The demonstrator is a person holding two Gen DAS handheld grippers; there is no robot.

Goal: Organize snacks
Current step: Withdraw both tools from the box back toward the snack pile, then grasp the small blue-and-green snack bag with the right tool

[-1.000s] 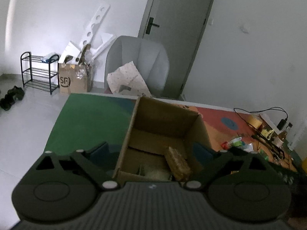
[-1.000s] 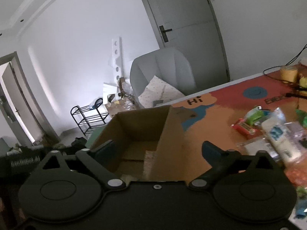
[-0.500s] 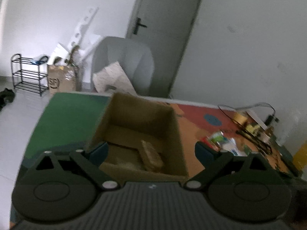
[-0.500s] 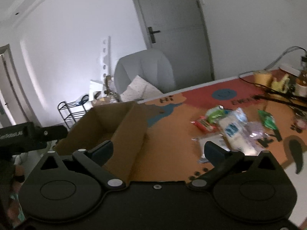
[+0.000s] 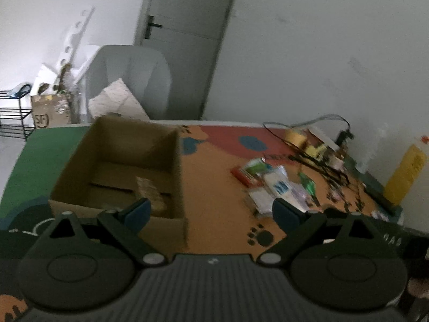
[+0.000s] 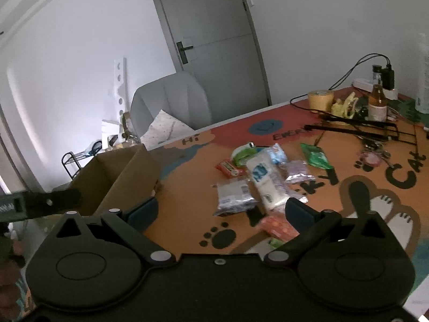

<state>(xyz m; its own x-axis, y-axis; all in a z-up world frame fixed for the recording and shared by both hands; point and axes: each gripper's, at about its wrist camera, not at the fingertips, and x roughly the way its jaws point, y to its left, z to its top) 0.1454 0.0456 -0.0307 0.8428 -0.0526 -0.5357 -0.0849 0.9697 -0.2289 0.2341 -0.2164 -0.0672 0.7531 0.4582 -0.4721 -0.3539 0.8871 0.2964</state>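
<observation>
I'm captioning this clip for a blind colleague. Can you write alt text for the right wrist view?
The open, empty right gripper hovers over a pile of snack packets on an orange cartoon-print table mat. An open cardboard box stands to the left; cables, a tape roll and a bottle sit far right.

mat (image 6: 187, 187): "Hi", "CAT" | floor carton (image 5: 49, 112): "SF"

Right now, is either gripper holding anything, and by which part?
Nothing is held. The left gripper and right gripper are both open and empty; the snacks lie on the table, one already in the box.
</observation>
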